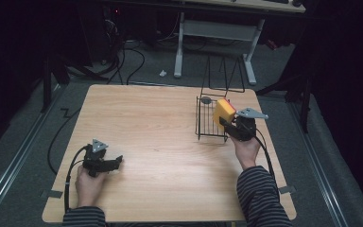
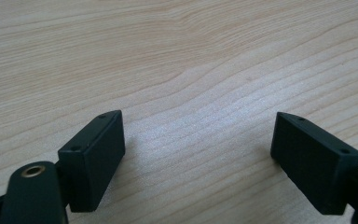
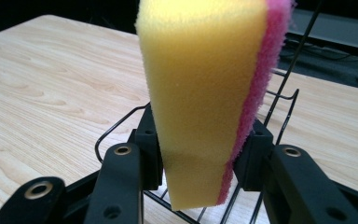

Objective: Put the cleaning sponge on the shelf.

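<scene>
A yellow sponge (image 1: 223, 113) with a pink scouring side is pinched between the jaws of my right gripper (image 1: 228, 124), held upright over the near edge of a black wire basket (image 1: 205, 124). In the right gripper view the sponge (image 3: 205, 93) fills the middle, squeezed at its lower end, and the gripper (image 3: 200, 156) has the basket wires (image 3: 279, 100) behind and below it. A small grey round object (image 1: 206, 100) lies at the basket's far corner. My left gripper (image 1: 118, 162) rests low at the table's near left, open, its jaws (image 2: 198, 154) wide apart over bare wood.
The wooden table (image 1: 156, 142) has open room across its middle and left. A tall wire handle or frame (image 1: 224, 75) rises behind the basket. A white desk frame (image 1: 217, 33) and cables lie on the floor beyond the far edge.
</scene>
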`<action>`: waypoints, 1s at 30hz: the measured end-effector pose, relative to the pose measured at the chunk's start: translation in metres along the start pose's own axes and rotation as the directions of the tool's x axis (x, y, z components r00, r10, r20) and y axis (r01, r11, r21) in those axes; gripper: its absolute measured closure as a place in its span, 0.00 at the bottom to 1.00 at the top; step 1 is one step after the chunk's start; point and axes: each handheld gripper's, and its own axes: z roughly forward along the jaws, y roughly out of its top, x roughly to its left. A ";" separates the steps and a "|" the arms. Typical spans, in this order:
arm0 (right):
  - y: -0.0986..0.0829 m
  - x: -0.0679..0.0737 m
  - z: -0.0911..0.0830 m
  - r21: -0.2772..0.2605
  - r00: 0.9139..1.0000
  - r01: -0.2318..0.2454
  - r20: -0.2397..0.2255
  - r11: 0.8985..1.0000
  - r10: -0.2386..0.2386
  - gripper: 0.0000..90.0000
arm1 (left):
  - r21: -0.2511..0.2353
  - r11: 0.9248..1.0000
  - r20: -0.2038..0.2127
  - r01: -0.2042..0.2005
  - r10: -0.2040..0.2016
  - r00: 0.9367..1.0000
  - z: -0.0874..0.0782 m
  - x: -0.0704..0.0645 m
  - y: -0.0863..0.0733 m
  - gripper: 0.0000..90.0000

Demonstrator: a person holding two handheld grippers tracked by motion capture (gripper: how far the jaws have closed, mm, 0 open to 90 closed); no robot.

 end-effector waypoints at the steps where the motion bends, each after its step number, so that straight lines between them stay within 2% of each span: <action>1: 0.000 0.001 0.002 0.002 1.000 -0.001 -0.003 1.000 0.001 0.68 | 0.000 1.000 0.000 0.000 0.000 1.000 0.000 0.000 0.000 0.20; 5: 0.004 0.001 0.009 0.003 1.000 -0.009 -0.011 1.000 0.009 0.68 | 0.002 1.000 0.000 -0.002 0.002 1.000 0.000 0.000 0.000 0.20; 9: 0.006 0.001 0.013 -0.017 1.000 -0.023 -0.014 1.000 0.022 0.68 | 0.002 1.000 0.000 -0.002 0.002 1.000 0.000 0.000 0.000 0.20; 24: 0.012 0.004 0.050 0.037 1.000 -0.013 0.002 0.999 0.012 0.68 | 0.002 1.000 0.000 -0.002 0.002 1.000 0.000 0.000 0.000 0.20; 30: 0.008 0.001 0.068 0.069 0.999 -0.024 0.028 0.997 0.022 0.68 | 0.002 1.000 0.000 -0.002 0.002 1.000 0.000 0.000 0.000 0.20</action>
